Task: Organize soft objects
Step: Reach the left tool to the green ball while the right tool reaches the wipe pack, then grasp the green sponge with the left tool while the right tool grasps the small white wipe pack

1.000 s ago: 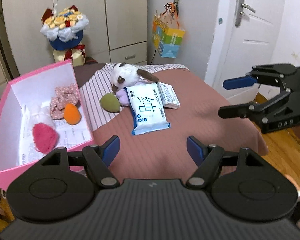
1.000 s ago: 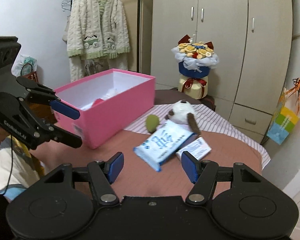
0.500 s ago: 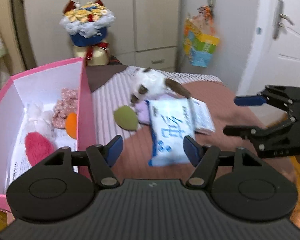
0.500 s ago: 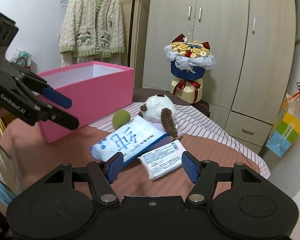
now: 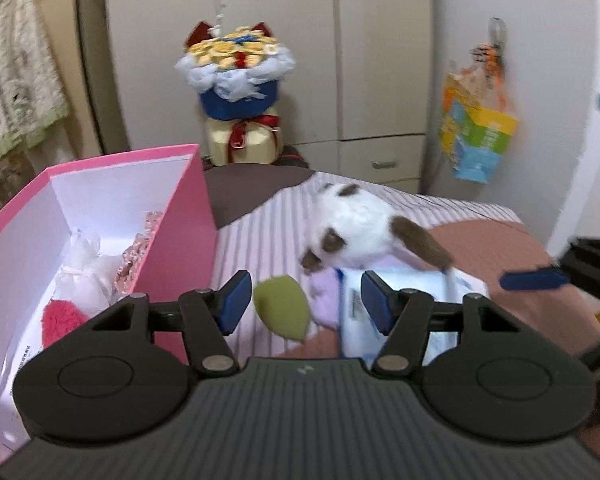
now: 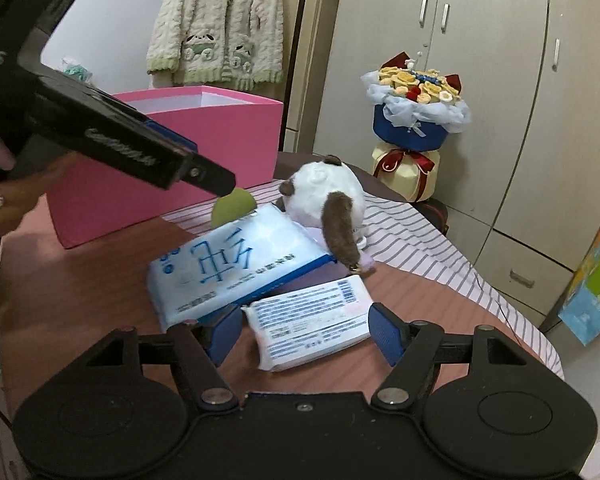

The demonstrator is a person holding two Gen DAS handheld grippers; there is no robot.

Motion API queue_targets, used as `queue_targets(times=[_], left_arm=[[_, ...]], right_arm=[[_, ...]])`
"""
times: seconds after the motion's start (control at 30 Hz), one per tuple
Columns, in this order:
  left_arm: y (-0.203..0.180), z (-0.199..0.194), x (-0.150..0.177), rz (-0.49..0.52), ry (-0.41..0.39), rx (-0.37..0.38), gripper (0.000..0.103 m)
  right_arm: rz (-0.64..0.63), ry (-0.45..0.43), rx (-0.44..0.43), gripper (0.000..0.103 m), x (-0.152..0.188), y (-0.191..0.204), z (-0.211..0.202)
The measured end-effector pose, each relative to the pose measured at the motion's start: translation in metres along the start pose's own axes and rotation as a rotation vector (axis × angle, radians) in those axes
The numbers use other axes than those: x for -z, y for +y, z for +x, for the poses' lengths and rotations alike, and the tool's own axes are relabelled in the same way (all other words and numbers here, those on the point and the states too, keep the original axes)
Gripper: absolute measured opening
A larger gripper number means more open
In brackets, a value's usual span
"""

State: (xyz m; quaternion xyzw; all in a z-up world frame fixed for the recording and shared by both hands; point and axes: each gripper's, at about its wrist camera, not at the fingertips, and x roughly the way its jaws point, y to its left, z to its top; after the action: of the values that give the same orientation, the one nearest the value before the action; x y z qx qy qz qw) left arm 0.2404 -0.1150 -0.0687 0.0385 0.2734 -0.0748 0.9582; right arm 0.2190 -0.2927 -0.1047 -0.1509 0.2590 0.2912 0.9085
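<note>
Fingers of the left gripper point(image 5: 303, 306) stand wide apart and empty, with the green egg-shaped sponge point(image 5: 283, 307) lying on the bed in the gap between them, nearer the left pad, touched by neither as far as the left wrist view shows. Just beside the sponge sits a lilac soft item point(image 5: 325, 294), partly tucked under the plush. The right gripper point(image 6: 303, 334) is likewise spread wide and holds nothing; the small tissue pack point(image 6: 312, 322) lies on the brown bedcover point(image 6: 80, 280) between its pads, seemingly clear of both. Touching that pack on its far side is the large blue-and-white tissue pack point(image 6: 236, 266), tilted up with its far edge against the white-and-brown plush toy point(image 6: 326, 196). The plush rests on the striped sheet point(image 6: 412, 240), one brown ear hanging over the large pack. Left of the sponge stands the pink box point(image 5: 180, 232), open at the top, holding a red fluffy item point(image 5: 60, 318), a white gauze bundle point(image 5: 86, 270) and a pinkish scrunchie point(image 5: 140, 244). Farther back stand a flower bouquet point(image 5: 238, 76) and the wardrobe point(image 5: 380, 40); a cream cardigan point(image 6: 220, 20) hangs by the wall.
</note>
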Motion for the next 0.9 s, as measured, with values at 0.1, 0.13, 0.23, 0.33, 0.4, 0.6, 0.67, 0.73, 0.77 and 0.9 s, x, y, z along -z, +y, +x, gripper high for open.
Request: queue_targets(times=[0.1, 0.13, 0.23, 0.33, 0.4, 0.6, 0.67, 0.73, 0.77, 0.9], left_arm=[[0.003, 0.015, -0.003, -0.025, -0.002, -0.038, 0.055], [0.003, 0.019, -0.004, -0.035, 0.006, -0.038, 0.055], [0.004, 0.029, -0.004, -0.046, 0.035, -0.039, 0.054], [0.004, 0.037, -0.001, -0.046, 0.055, -0.056, 0.054], [0.003, 0.042, 0.001, -0.043, 0.078, -0.072, 0.053], [0.004, 0.056, 0.004, -0.075, 0.124, -0.092, 0.053], [0.006, 0.057, 0.004, -0.098, 0.126, -0.089, 0.053], [0.007, 0.058, 0.004, -0.129, 0.128, -0.088, 0.053], [0.008, 0.059, 0.005, -0.143, 0.129, -0.091, 0.052], [0.011, 0.061, 0.010, -0.190, 0.132, -0.094, 0.038]], right_arm=[[-0.007, -0.003, -0.039, 0.083, 0.000, -0.009, 0.006], [-0.013, -0.008, -0.049, 0.086, 0.000, -0.011, 0.008], [-0.034, -0.016, -0.078, 0.088, -0.001, -0.016, 0.013], [-0.051, -0.007, -0.107, 0.091, -0.001, -0.021, 0.020], [-0.053, 0.002, -0.118, 0.092, 0.000, -0.024, 0.025], [-0.015, 0.048, -0.134, 0.093, 0.005, -0.033, 0.042], [0.006, 0.049, -0.148, 0.093, 0.006, -0.036, 0.042], [0.014, 0.051, -0.153, 0.093, 0.007, -0.037, 0.042], [0.015, 0.052, -0.154, 0.093, 0.007, -0.037, 0.042], [0.026, 0.050, -0.163, 0.089, 0.008, -0.039, 0.042]])
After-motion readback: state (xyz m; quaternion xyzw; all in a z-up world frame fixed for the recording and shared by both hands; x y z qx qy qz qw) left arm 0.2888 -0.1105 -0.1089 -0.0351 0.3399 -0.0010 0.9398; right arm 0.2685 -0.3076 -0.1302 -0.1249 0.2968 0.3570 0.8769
